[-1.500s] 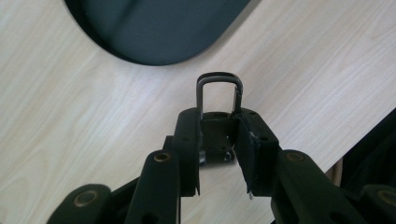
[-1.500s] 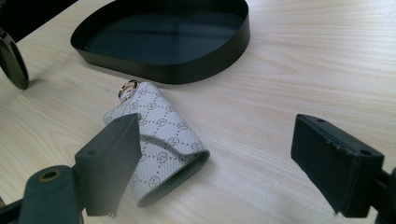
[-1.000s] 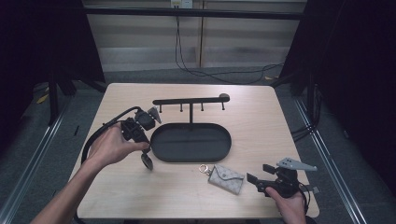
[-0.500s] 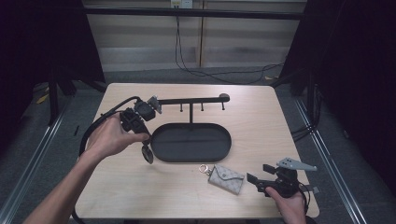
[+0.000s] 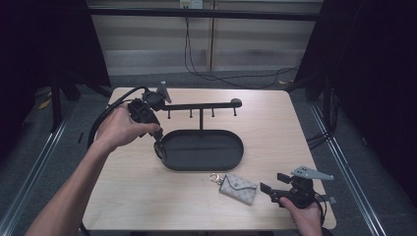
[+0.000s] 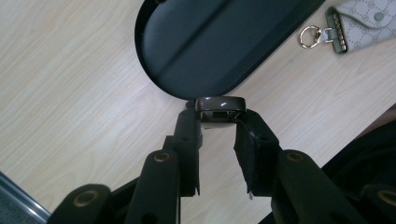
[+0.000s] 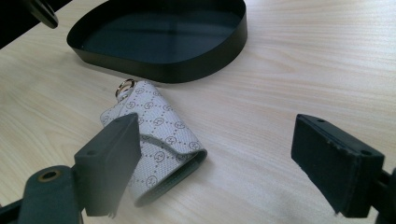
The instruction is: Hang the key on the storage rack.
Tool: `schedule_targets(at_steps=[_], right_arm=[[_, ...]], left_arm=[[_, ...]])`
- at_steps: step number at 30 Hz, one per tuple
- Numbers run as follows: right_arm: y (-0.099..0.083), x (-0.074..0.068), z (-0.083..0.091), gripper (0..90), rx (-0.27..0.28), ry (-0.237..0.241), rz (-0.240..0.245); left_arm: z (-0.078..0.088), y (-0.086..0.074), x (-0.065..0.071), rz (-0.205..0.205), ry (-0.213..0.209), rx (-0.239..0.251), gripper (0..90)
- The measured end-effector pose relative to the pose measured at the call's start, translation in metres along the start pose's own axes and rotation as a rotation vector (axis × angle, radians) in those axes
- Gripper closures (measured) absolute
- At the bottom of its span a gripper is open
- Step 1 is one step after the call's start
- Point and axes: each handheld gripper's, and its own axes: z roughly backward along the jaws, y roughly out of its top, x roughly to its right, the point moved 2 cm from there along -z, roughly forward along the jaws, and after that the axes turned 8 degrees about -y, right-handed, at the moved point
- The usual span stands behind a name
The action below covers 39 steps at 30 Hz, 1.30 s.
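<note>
Pinching a small dark glossy rounded object (image 6: 220,109) between its two black jaws, the left gripper (image 5: 158,142) hangs over the near-left end of the black oval metal tray (image 5: 236,160); in the left gripper view the object sits at the jaw tips just above the tray's rim, and what the object is cannot be told. The tray rests on the pale wooden table (image 5: 147,196), with a black rail stand with short hanging pegs (image 5: 201,106) rising at its far edge. Near the tray's front lies a small grey patterned envelope pouch with a gold ring clasp (image 5: 238,188), flat on the wood and apart from the tray. The right gripper (image 5: 269,184) rests low at the table's near-right corner, its jaws spread wide and empty, with the pouch lying just ahead of them.
</note>
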Motion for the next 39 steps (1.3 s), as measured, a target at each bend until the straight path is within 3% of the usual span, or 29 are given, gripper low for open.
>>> schedule_targets(at_steps=[9,14,20,22,27,32,39], right_arm=[[0.0,0.0,0.0,15.8,0.002,0.004,0.008],[0.0,0.0,0.0,16.0,0.001,0.009,0.013],[0.0,0.0,0.0,16.1,-0.001,0.012,0.015],[0.0,0.0,0.0,16.1,-0.001,0.013,0.015],[0.0,-0.001,-0.001,16.1,-0.005,0.016,0.016],[0.0,-0.001,0.0,16.2,-0.006,0.019,0.018],[0.0,-0.001,-0.001,16.3,-0.008,0.025,0.017]], left_arm=[[-0.007,0.021,-0.008,0.036,-0.015,-0.026,70.8],[-0.01,0.032,-0.008,0.061,0.021,-0.037,70.8],[-0.013,0.043,-0.012,0.07,0.019,-0.056,70.8],[-0.016,0.047,-0.015,0.089,0.028,-0.056,70.8],[-0.021,0.051,-0.017,0.093,0.042,-0.081,70.8],[-0.021,0.053,-0.025,0.132,0.02,-0.065,70.8],[-0.022,0.06,-0.028,0.152,0.023,-0.065,70.8]])
